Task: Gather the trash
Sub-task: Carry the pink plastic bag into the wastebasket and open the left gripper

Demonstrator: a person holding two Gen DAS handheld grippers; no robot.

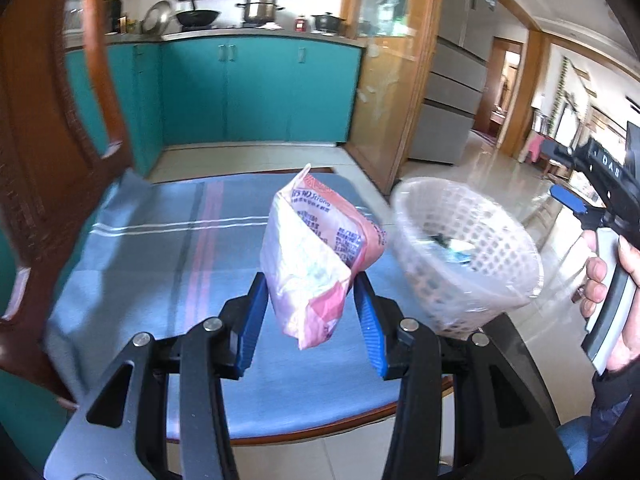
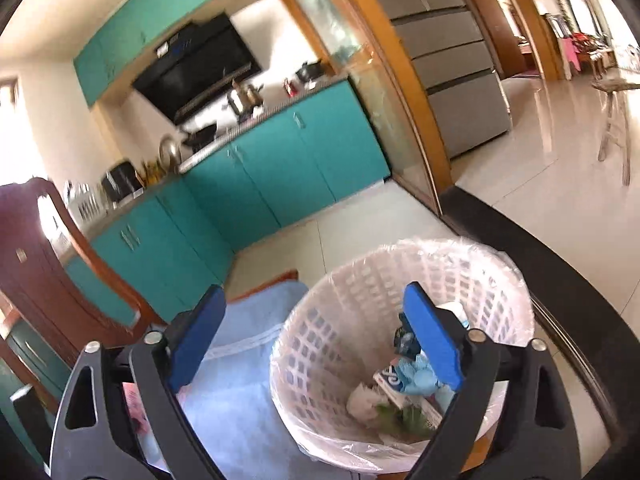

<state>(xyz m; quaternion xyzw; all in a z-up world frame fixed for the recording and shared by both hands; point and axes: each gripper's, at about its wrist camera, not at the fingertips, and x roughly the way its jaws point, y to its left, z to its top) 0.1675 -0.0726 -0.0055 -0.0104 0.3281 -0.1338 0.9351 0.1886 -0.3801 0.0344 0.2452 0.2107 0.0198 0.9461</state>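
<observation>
home kitchen | teal cabinets (image 1: pixel 256 88) | range hood (image 2: pixel 196 76) | pots on counter (image 1: pixel 260 10) | fridge (image 2: pixel 452 80)

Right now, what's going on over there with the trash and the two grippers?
A person is clearing trash with two handheld grippers. The left gripper is shut on a crumpled pink-and-white wrapper, held up above the blue cloth beside the white basket. The right gripper stands open and empty by the basket, which is lined with a plastic bag and already holds several scraps. The wrapper is not in the basket yet.
</observation>
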